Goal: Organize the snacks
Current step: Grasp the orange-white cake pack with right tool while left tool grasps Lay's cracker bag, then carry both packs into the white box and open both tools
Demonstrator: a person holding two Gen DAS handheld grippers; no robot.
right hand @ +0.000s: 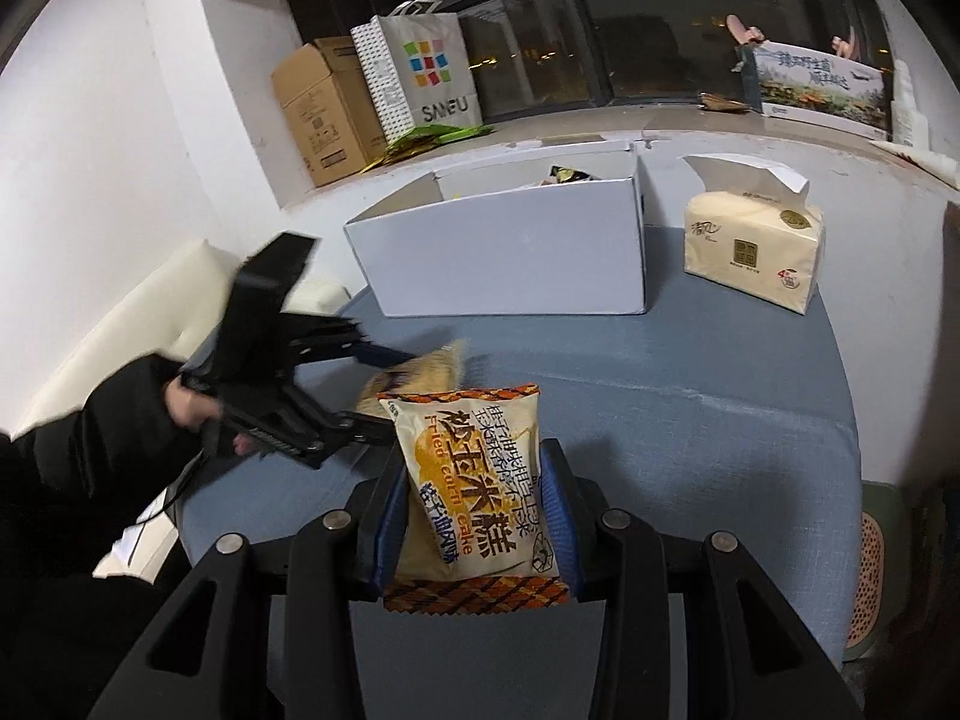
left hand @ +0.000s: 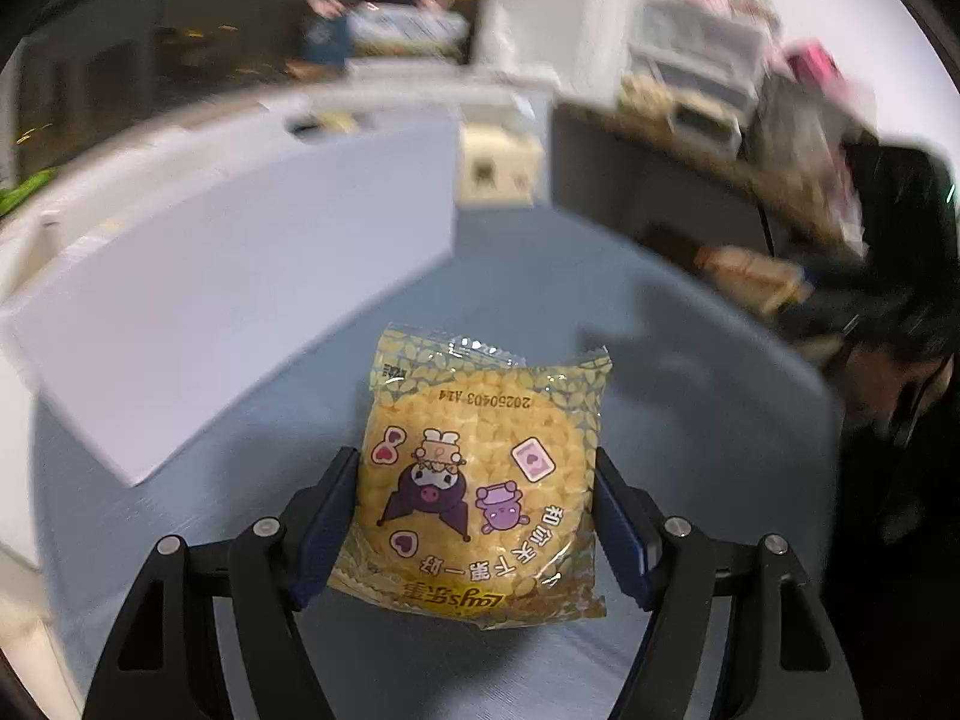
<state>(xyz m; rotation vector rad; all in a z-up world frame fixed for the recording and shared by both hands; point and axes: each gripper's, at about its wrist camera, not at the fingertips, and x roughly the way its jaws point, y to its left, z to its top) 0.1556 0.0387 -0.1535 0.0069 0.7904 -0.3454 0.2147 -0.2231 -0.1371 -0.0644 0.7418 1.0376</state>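
A yellow snack packet [left hand: 480,480] with cartoon figures sits between the blue pads of my left gripper [left hand: 474,459], which press on both its sides; the gripper is shut on it above the blue tabletop [left hand: 690,372]. The packet looks sharp while the room behind is blurred. My right gripper [right hand: 474,453] is shut on a white and orange fried corn cake packet [right hand: 474,480], held upright. In the right wrist view the left gripper [right hand: 390,390] is at the left with the blurred yellow packet [right hand: 420,369] in it. A white open box [right hand: 510,252] [left hand: 240,276] stands beyond both.
A tissue pack [right hand: 753,252] stands right of the box. A cardboard carton [right hand: 324,114] and a shopping bag [right hand: 420,72] sit on the window ledge. A cream cushion [right hand: 150,312] lies left of the table. A person's hand [right hand: 186,408] in a dark sleeve holds the left gripper.
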